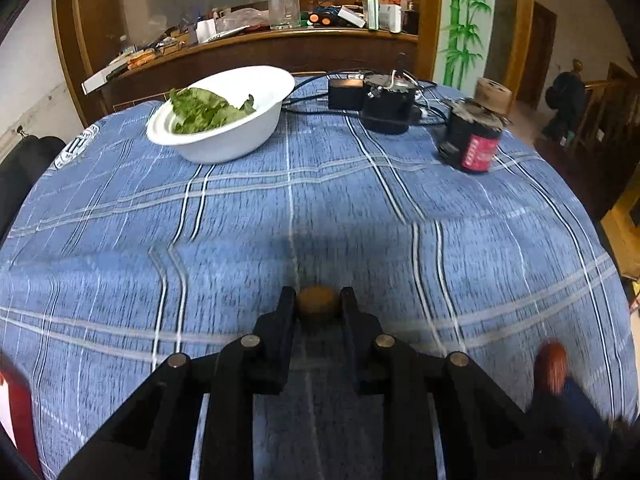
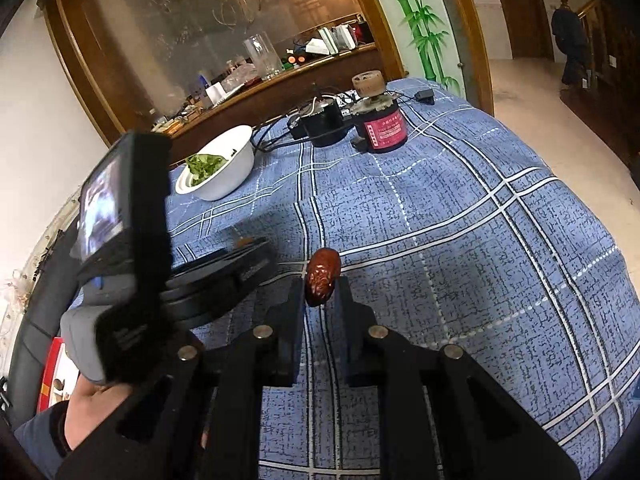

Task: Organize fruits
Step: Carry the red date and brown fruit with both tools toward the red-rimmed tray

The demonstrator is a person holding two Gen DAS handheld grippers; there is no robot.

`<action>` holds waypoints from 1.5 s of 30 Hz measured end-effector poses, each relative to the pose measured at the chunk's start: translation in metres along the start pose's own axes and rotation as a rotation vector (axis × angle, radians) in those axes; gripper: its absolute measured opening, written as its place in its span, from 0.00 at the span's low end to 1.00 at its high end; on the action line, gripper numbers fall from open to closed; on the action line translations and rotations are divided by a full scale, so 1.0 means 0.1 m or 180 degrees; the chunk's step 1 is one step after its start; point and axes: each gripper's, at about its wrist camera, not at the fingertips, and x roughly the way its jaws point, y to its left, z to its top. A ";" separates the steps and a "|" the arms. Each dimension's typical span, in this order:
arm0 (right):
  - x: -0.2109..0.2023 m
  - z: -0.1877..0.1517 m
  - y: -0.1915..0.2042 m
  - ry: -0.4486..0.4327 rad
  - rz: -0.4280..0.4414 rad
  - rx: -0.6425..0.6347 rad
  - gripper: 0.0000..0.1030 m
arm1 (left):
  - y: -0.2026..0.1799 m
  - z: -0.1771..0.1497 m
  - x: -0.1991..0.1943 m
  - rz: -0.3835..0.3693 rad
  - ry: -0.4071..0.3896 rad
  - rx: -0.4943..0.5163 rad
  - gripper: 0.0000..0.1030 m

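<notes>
Both grippers carry fruit above a blue plaid tablecloth (image 2: 460,240).

Well short of the white bowl (image 1: 236,136) of greens, the left gripper (image 1: 318,304) pinches a round brown fruit (image 1: 318,302); the right gripper (image 2: 320,286) clamps a wrinkled red date (image 2: 322,276), long axis pointing away.

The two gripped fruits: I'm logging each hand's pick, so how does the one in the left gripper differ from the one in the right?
The left gripper holds a small round brown fruit, dull and smooth-looking though blurred. The right gripper holds a red date, which is longer, dark red, glossy and wrinkled. The brown fruit sits wholly between the fingers; the date sticks out past the tips. Both are clamped above the blue checked tablecloth.
</notes>
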 end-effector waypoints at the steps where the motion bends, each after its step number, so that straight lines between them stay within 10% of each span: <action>1: 0.00 0.00 0.00 -0.0002 -0.0011 -0.0005 0.15 | 0.05 -0.08 -0.07 0.0017 0.0019 0.0007 0.20; 16: -0.10 -0.34 0.51 0.0322 -0.0121 -0.0577 0.15 | 0.76 -1.08 -1.03 0.0121 0.0105 -0.0207 0.20; 45: -0.90 -1.28 1.06 0.0349 -0.0147 -0.0915 0.16 | 1.11 -1.75 -1.64 -0.0008 0.0070 -0.0283 0.20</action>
